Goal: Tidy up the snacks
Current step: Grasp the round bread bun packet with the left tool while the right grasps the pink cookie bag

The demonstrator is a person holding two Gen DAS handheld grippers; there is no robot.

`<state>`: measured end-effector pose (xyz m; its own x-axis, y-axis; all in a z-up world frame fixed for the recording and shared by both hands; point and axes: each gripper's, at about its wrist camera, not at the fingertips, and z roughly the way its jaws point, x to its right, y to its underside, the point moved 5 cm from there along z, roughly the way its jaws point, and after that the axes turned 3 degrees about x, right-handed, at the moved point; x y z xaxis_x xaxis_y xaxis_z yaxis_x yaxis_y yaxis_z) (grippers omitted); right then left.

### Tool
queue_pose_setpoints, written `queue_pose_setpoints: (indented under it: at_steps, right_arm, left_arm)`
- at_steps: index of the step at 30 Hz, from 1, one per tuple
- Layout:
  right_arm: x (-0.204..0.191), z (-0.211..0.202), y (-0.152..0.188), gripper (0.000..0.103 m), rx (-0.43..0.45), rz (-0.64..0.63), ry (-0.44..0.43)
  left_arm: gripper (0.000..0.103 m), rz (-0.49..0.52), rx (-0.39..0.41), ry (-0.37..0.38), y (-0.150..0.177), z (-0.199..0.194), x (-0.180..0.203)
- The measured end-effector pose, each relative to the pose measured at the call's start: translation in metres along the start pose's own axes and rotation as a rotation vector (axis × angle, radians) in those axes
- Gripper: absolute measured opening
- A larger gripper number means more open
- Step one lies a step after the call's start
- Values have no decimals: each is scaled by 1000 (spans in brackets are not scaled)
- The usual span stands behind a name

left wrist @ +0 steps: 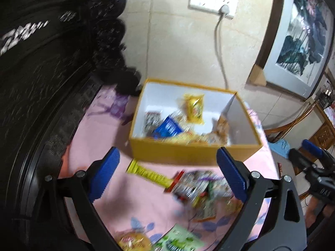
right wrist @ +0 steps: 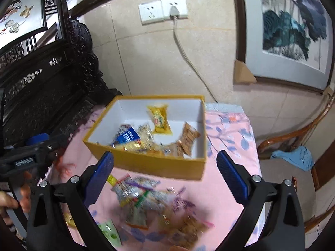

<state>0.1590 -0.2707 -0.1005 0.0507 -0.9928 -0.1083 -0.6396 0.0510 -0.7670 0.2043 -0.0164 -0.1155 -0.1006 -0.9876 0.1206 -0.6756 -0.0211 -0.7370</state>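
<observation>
Snack packets in crinkly wrappers (right wrist: 155, 205) are lying in a loose heap on the pink floral cloth (right wrist: 228, 190) covering the desk, just in front of an open yellow cardboard box with a white lining (right wrist: 146, 163). More packets are sitting inside the box, among them a yellow sachet (right wrist: 159, 119) and a blue one (left wrist: 168, 128). A long yellow tube-shaped packet (left wrist: 149, 173) is lying between heap and box. The left gripper (left wrist: 167, 173) is hovering above the heap with its jaws spread wide, grasping nothing. The right gripper (right wrist: 165, 179) is likewise hanging over the heap, jaws released and empty. Motion blur is smearing the heap, so single wrappers are hard to make out. A green packet (left wrist: 178, 240) and a round yellow one (left wrist: 134, 241) are being cut off by the lower edge.
</observation>
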Motion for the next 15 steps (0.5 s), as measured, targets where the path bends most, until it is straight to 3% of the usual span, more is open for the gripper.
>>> queue_pose_setpoints:
  at_steps: [9,15]
  right_arm:
    - [50,28,105,99,-259,157,83]
    - [57,70,148,99,-386,282,131]
  left_arm:
    - [95,-94,-134,-72,70,-4,-58]
    - [95,-103,-143,-109,84,-14,-76]
